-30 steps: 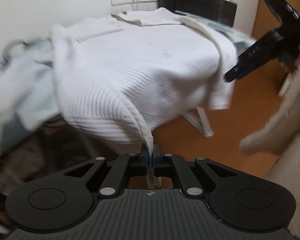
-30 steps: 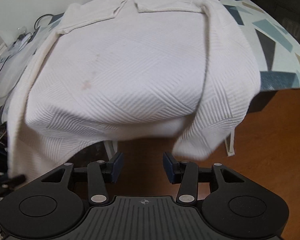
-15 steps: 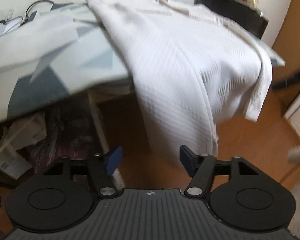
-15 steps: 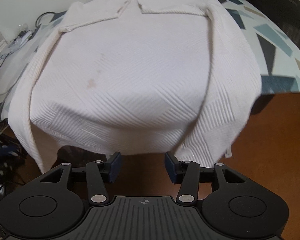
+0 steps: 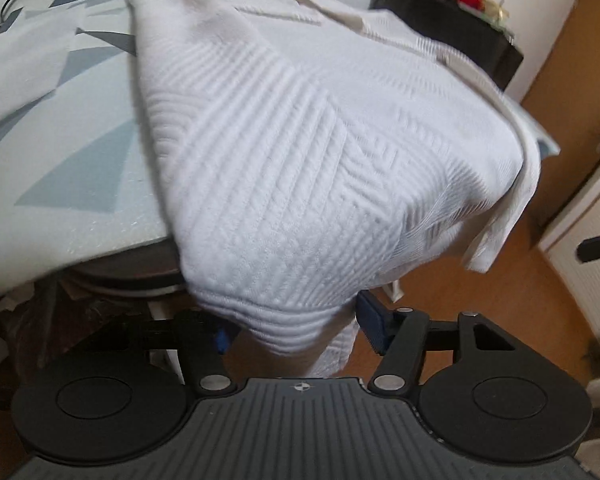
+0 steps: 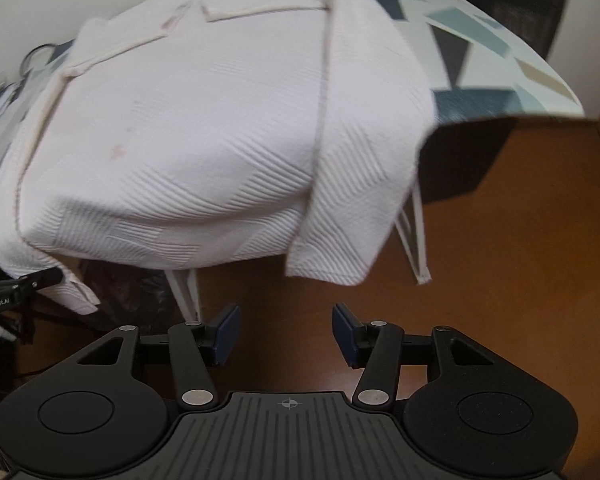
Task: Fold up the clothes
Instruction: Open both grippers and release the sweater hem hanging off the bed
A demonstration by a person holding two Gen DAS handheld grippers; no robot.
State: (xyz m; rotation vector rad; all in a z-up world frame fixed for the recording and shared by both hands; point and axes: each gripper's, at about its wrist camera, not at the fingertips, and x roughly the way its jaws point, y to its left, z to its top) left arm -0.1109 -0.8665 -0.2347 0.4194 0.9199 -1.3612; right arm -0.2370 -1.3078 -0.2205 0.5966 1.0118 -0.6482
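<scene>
Room: orange-brown floor [image 6: 520, 280], pale wall, a dark cabinet [image 5: 452, 28] beyond the table.
Surface: table [image 5: 60, 168] with a grey-and-blue geometric top, its near edge facing both cameras.
Garment: white textured sweater [image 5: 300, 152] spread over the table, sleeves folded in across the body, hem and one sleeve end [image 6: 332, 256] hanging off the near edge.
Left gripper [image 5: 296, 328]: held low at the table edge, pointing in at the hanging corner of the hem; jaws spread wide, the cloth drooping between them but not pinched (the left pad is partly hidden behind the fabric).
Right gripper [image 6: 286, 334]: lower and back from the edge, aimed up at the dangling sleeve end; jaws spread, nothing between them, clear of the cloth.
Stage: probably lining up to take the hem at both corners for a fold away from the edge.
Risk: so much fabric overhangs that a one-sided pull could drag the sweater off the table.
Risk: closing on a single layer, or on the sleeve instead of the hem, would undo the sleeve fold and skew the crease.
</scene>
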